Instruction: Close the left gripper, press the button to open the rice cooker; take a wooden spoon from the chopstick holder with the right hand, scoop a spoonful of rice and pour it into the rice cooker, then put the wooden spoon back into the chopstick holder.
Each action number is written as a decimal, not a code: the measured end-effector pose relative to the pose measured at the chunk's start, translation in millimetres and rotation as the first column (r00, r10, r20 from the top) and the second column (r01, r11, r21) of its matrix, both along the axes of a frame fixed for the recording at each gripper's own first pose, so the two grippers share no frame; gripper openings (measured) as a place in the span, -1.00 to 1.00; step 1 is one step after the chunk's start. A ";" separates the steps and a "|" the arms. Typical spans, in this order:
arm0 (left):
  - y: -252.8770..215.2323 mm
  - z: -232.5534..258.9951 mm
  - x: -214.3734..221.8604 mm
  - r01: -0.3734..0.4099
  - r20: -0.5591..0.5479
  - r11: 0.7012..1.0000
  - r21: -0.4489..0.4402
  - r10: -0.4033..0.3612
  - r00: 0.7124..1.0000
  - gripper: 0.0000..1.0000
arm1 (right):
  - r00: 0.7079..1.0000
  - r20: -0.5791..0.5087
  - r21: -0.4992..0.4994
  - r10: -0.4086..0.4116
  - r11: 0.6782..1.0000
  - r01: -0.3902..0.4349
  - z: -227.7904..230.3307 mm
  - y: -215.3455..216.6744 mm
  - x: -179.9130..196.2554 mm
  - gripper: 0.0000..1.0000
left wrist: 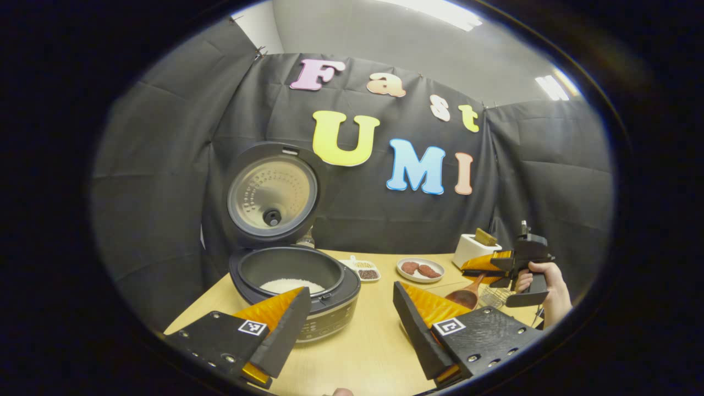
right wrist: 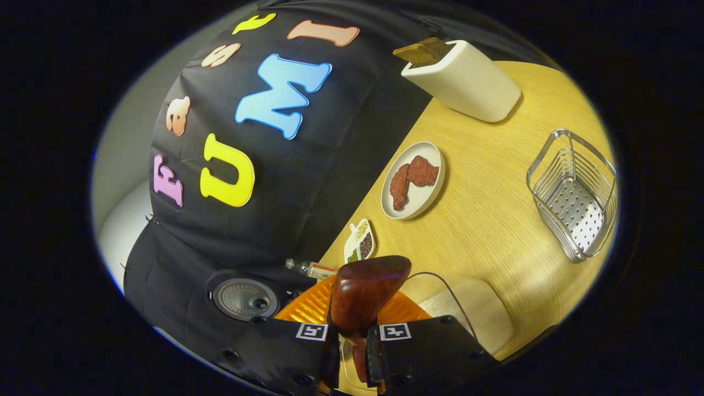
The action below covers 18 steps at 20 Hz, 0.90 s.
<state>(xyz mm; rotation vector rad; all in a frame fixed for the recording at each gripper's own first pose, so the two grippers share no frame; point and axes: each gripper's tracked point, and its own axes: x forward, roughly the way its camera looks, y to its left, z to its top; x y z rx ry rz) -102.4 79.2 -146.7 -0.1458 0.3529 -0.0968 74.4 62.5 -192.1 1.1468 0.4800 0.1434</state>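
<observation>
A: What can you see in the left gripper view?

B: The rice cooker sits on the table with its lid up and white rice inside. The left gripper has its fingers wide apart, holding nothing. Far right, a hand holds the right gripper, and the wooden spoon hangs under it, bowl low, handle slanting up.

A: And the right gripper view?

B: The right gripper is clamped on the spoon's handle. The wooden spoon points straight away, bowl out front. The chopstick holder, a wire basket, stands well apart on the right.
</observation>
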 end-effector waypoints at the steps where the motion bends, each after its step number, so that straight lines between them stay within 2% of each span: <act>1: 1.4 0.6 -1.3 -0.003 0.001 1.000 -0.001 0.003 1.000 0.82 | 1.000 0.004 0.017 -0.015 1.000 0.015 3.7 -4.4 1.4 -0.60; 3: 5.8 0.8 -3.8 -0.013 -0.001 1.000 -0.002 0.013 1.000 0.87 | 0.999 0.012 0.055 -0.044 0.998 0.043 12.3 -11.8 5.1 -0.60; 4: 8.9 1.2 -3.5 -0.021 -0.001 1.000 -0.002 0.021 1.000 0.87 | 0.998 0.028 0.067 -0.056 0.996 0.054 16.7 -13.0 6.5 -0.64; 5: 11.7 1.6 -5.4 -0.028 0.000 1.000 -0.001 0.028 1.000 0.82 | 0.997 0.050 0.074 -0.062 0.996 0.058 23.7 -13.5 9.4 -0.60; 6: 15.6 2.6 -6.6 -0.034 0.002 0.999 0.000 0.034 0.999 0.87 | 0.996 0.065 0.081 -0.063 0.995 0.057 29.7 -12.2 12.0 -0.65; 9: 25.3 3.8 -8.3 -0.056 0.008 0.998 0.007 0.056 0.998 0.83 | 0.993 0.086 0.143 -0.077 0.988 0.064 48.4 -2.2 26.8 -0.60; 12: 34.6 3.2 -11.9 -0.073 0.010 0.997 0.005 0.073 0.997 0.87 | 0.990 0.112 0.208 -0.082 0.976 0.058 70.0 15.2 41.0 -0.60; 15: 48.9 3.3 -14.2 -0.097 0.011 0.995 0.006 0.097 0.995 0.82 | 0.989 0.120 0.223 -0.086 0.973 0.057 81.0 37.0 57.9 -0.60; 18: 64.6 6.1 -10.9 -0.126 0.024 0.992 -0.001 0.126 0.992 0.87 | 0.991 0.123 0.250 -0.053 0.968 0.021 94.0 68.6 77.0 -0.60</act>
